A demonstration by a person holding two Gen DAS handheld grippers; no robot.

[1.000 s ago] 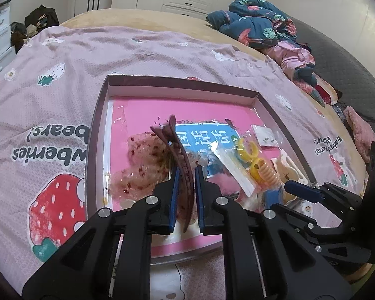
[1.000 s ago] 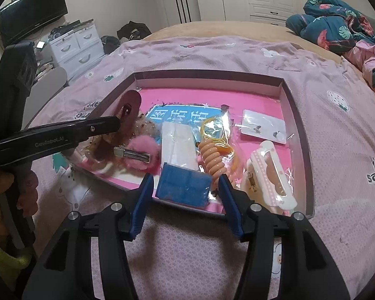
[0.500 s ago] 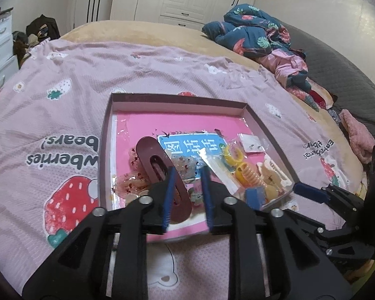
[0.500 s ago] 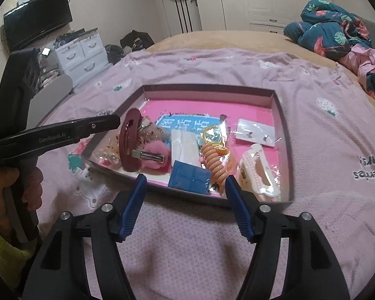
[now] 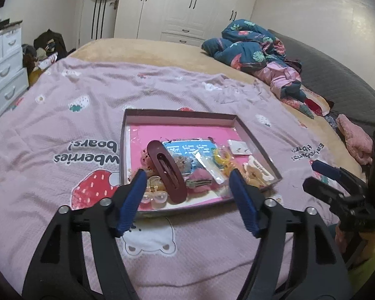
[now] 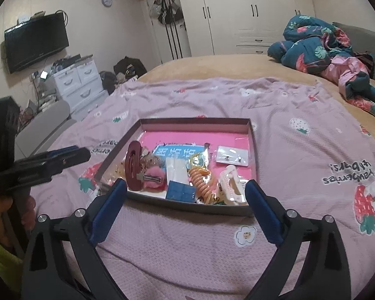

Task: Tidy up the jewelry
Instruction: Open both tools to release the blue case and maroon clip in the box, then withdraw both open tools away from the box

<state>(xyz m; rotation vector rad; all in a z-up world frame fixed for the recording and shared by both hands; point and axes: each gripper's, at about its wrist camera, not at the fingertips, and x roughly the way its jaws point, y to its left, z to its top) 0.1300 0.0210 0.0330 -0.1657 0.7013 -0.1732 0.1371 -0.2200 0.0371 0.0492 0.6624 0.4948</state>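
1. Broadly, a bed (image 5: 162, 50) draped in a pink strawberry-print blanket (image 5: 62, 130) carries everything, and a shallow box tray (image 5: 180, 115) sits flat on the blanket's middle, its near edge facing both grippers.
2. Inside the tray, the jewelry and hair pieces crowd the near half, while the far half shows bare pink lining.
3. The left gripper (image 5: 187, 187) hangs above the blanket just short of the tray's near edge; its jaws are opening, with nothing between them.
4. The right gripper (image 6: 185, 195) hovers likewise at the near edge, its jaws opening wide and empty.
5. The dark red oval hair clip (image 5: 166, 172) lies at the tray's near-left corner, propped on other pieces, its long axis running from the near edge toward the far-left side; it sits straight ahead of the left fingers, so the left hand seems the nearer.
6. The blue pouch (image 6: 181, 190) and orange coil tie (image 6: 201, 180) lie ahead of the right fingers.
7. The right wrist view shows the pouch clearly and a hand (image 6: 17, 212) on the left gripper's handle; the left view hides the pouch behind its own finger.
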